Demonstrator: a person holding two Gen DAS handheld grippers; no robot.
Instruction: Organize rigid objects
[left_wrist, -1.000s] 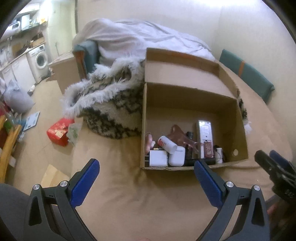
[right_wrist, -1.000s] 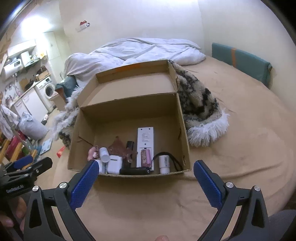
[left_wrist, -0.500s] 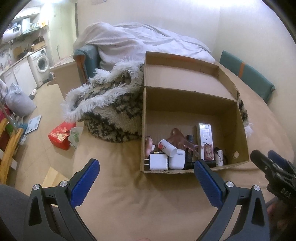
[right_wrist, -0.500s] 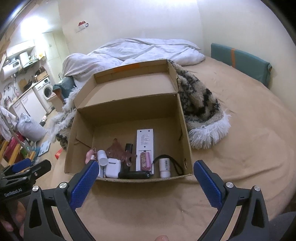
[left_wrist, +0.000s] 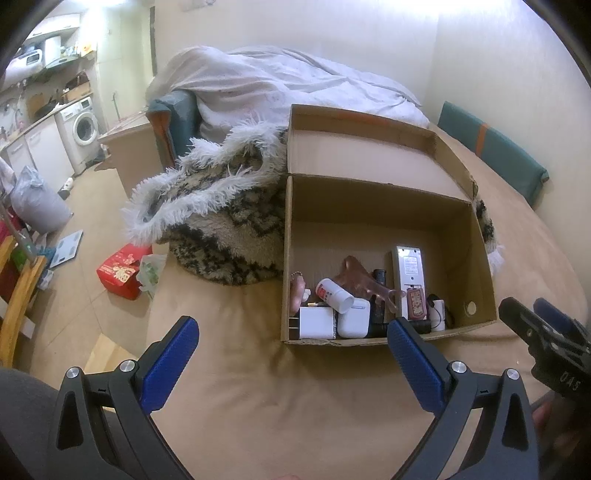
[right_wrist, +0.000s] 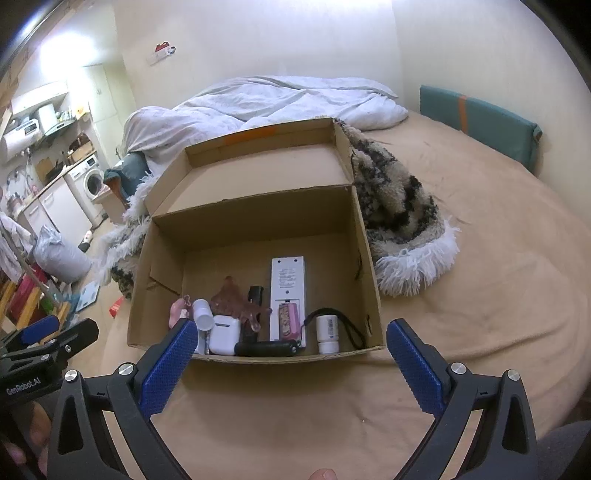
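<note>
Contents, open brown cardboard box (right_wrist: 255, 229), centre of both views, standing on the tan-covered bed (right_wrist: 461, 295): every small hard item lies bunched along the near wall, the far half of the floor bare.

- White flat remote control (right_wrist: 287, 291), lengthwise, right of centre; a pink patterned rectangular case (right_wrist: 287, 317) rests on its near end.
- White cylindrical bottle with a black wrist cord (right_wrist: 327, 330), lower right of the cluster.
- Black cylindrical torch (right_wrist: 266, 348), lying crosswise against the near wall.
- White earbud case (right_wrist: 224, 334) and white square charger plug (left_wrist: 317, 322), side by side at lower left.
- White cylindrical bottle with a red label (left_wrist: 334, 294), tipped over on top of them.
- Brown translucent plastic piece (right_wrist: 232, 301), mid-cluster; its kind is unclear.

Left tongs (left_wrist: 291, 350): spread wide, holding nothing, low in the frame short of the box. Right tongs (right_wrist: 291, 350): likewise wide and empty, facing the near wall.

No hard item shows on the bed outside the box. That fits either items already gathered in or a jumble awaiting sorting; the pictures do not settle which.

Handling note: should you reach in, come down over the near wall, not through it. You will find the tipped bottle liable to roll, and the black cord may drag its bottle along if snagged.
</note>
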